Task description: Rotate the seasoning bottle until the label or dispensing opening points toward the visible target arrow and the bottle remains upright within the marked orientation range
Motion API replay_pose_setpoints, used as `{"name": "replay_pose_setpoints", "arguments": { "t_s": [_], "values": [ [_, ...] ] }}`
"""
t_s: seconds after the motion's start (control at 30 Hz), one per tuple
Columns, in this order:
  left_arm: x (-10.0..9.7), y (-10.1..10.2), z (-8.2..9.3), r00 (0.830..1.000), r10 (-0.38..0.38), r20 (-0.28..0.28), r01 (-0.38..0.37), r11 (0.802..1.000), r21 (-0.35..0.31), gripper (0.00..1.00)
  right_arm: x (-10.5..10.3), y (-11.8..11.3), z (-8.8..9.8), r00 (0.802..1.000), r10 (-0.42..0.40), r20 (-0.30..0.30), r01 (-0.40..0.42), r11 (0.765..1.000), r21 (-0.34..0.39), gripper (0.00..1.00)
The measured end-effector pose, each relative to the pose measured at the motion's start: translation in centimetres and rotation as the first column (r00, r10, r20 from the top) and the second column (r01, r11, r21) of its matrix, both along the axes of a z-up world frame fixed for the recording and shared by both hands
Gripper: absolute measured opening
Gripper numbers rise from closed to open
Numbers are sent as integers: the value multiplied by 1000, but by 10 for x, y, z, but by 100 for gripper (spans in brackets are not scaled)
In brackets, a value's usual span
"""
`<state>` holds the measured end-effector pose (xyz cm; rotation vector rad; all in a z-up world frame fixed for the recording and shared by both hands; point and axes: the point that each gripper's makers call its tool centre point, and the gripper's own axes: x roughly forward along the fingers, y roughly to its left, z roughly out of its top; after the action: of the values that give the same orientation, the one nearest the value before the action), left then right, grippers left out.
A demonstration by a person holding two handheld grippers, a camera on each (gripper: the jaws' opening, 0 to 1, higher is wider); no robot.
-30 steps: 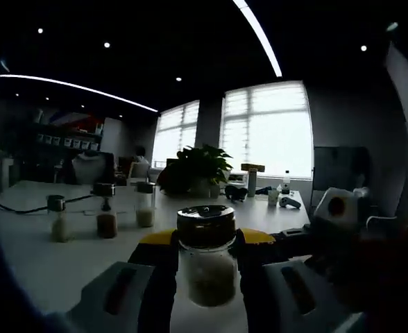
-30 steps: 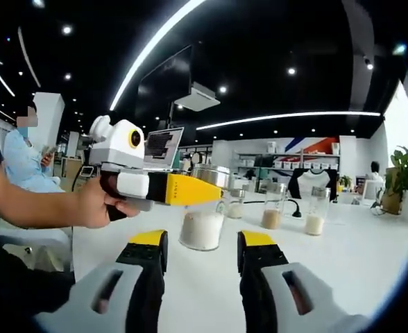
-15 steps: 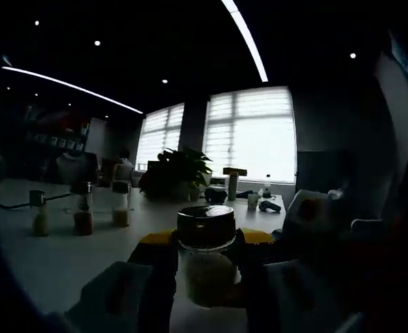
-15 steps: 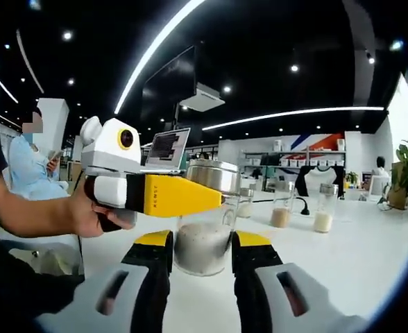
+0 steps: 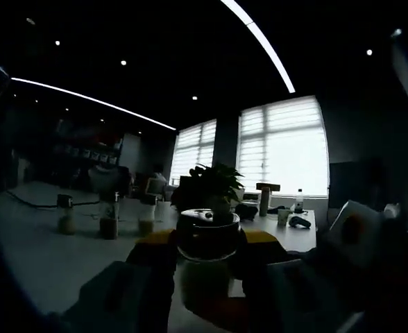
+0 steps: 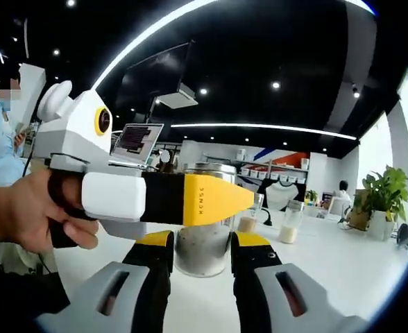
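Right gripper [image 6: 198, 253]: jaws rise at 6 o'clock, pressed against both sides of the seasoning bottle [image 6: 202, 246].
Seasoning bottle: upright on the white table [image 6: 343, 277], pale grains inside, metal lid on top.
Left gripper [image 6: 155, 198]: enters the right gripper view from 9 o'clock, held by a hand [image 6: 30, 218]; its yellow-tipped jaws clamp the bottle's upper body.
Left gripper view: dim; bottle [image 5: 207, 263] at 6 o'clock between the jaws.
Far: three small bottles [image 5: 107, 220] at 9 o'clock, potted plant [image 5: 214, 186] beyond.

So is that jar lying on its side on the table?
No, the jar stands upright on the white table, its metal lid on top, between the jaws of the right gripper.
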<state>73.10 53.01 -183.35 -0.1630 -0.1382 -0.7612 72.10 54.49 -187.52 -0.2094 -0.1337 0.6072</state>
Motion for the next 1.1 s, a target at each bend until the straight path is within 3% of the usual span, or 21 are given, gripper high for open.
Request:
{"name": "replay_pose_setpoints", "arguments": {
  "t_s": [0.07, 0.17, 0.27, 0.37, 0.43, 0.57, 0.67, 0.83, 0.97, 1.1],
  "values": [
    [-1, 2, 0, 1000, -12, 6, 12, 1000, 15, 37, 0, 1, 0, 999, 45, 3, -45, 999, 9, 31],
    [-8, 2, 3, 994, -111, 8, 111, 994, 9, 37, -5, 8, 6, 985, 174, 12, -174, 983, 61, 32],
    [-15, 1, 6, 981, -196, -5, 196, 980, -41, 37, -10, 8, 7, 966, 258, 2, -258, 964, 61, 32],
    [-25, -3, 5, 959, -283, 13, 283, 959, -28, 37, -17, 10, 6, 942, 335, -14, -334, 940, 66, 33],
    [-31, -6, 4, 944, -328, 41, 327, 945, 10, 37, -20, 11, 6, 932, 361, -20, -359, 931, 57, 33],
    [-38, -9, 4, 935, -351, 56, 348, 936, 58, 37, -25, 14, 4, 931, 365, -6, -365, 931, 20, 33],
    [-40, -9, 5, 933, -355, 62, 352, 934, 65, 37, -23, 12, 6, 951, 308, 34, -307, 951, -25, 33],
    [-29, -9, 9, 975, -205, 88, 202, 978, 44, 37, -9, 3, 9, 990, 136, 43, -136, 991, 9, 33],
    [-25, -12, 11, 988, -100, 119, 99, 995, 17, 37, -5, -4, 14, 999, 7, 50, -10, 998, 59, 33],
    [-23, -12, 10, 994, -60, 88, 60, 998, 7, 37, -3, -6, 15, 997, -58, 59, 53, 996, 78, 33]
  ]
}}
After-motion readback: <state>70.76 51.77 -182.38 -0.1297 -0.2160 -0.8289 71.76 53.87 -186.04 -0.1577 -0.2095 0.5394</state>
